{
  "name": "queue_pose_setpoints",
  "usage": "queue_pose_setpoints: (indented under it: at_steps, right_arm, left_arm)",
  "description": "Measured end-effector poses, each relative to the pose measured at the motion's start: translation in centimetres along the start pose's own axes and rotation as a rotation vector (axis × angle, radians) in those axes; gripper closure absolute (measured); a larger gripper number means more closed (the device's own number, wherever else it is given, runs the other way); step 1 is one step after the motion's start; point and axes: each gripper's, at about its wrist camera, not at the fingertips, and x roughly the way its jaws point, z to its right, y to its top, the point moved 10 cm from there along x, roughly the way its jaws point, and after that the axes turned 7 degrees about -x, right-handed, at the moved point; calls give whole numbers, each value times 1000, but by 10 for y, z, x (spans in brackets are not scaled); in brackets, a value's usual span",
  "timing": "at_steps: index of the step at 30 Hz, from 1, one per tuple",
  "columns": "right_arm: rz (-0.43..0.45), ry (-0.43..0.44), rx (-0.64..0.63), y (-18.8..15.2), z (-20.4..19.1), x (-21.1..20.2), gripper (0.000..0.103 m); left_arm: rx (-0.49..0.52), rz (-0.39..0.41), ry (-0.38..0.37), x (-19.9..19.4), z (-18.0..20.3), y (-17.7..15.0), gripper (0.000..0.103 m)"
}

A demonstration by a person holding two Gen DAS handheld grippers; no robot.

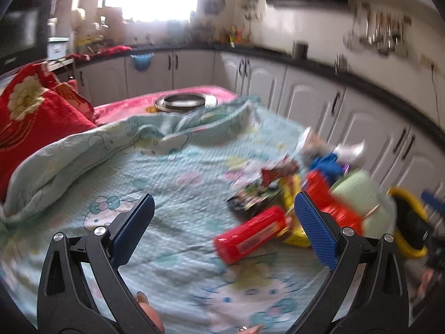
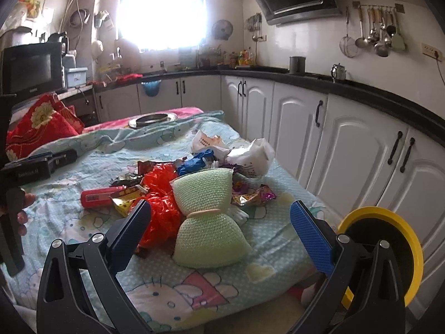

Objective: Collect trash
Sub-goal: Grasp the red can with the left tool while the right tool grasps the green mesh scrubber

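Note:
A pile of trash lies on a light blue cartoon-print bedsheet (image 2: 83, 172): a red tube (image 2: 101, 197), a yellow wrapper (image 2: 125, 201), crumpled red plastic (image 2: 161, 194), a pale green foam bundle tied in the middle (image 2: 207, 222), shiny snack wrappers (image 2: 251, 196), blue plastic (image 2: 194, 162) and white bags (image 2: 250, 156). My right gripper (image 2: 221, 229) is open, its jaws on either side of the green bundle, just short of it. My left gripper (image 1: 224, 222) is open above the sheet, with the red tube (image 1: 250, 233) between its fingertips' line. The left wrist view is blurred.
A yellow-rimmed trash bin (image 2: 389, 250) stands at the bed's right edge, also in the left wrist view (image 1: 408, 222). White kitchen cabinets (image 2: 347, 144) run along the right. A red pillow (image 2: 41, 128) and a metal pan (image 2: 153, 119) sit at the far end.

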Motion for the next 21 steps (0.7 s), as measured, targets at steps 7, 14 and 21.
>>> queue_pose_setpoints:
  at_steps: [7, 14, 21]
  right_arm:
    - [-86, 21, -31, -5, -7, 33, 6]
    - [-198, 31, -46, -20, -7, 65, 18]
    - [-274, 72, -15, -37, -10, 78, 24]
  left_arm:
    - [98, -103, -59, 34, -4, -9, 11]
    - [124, -205, -175, 58, -1, -22, 24]
    - [204, -283, -253, 67, 14, -43, 37]
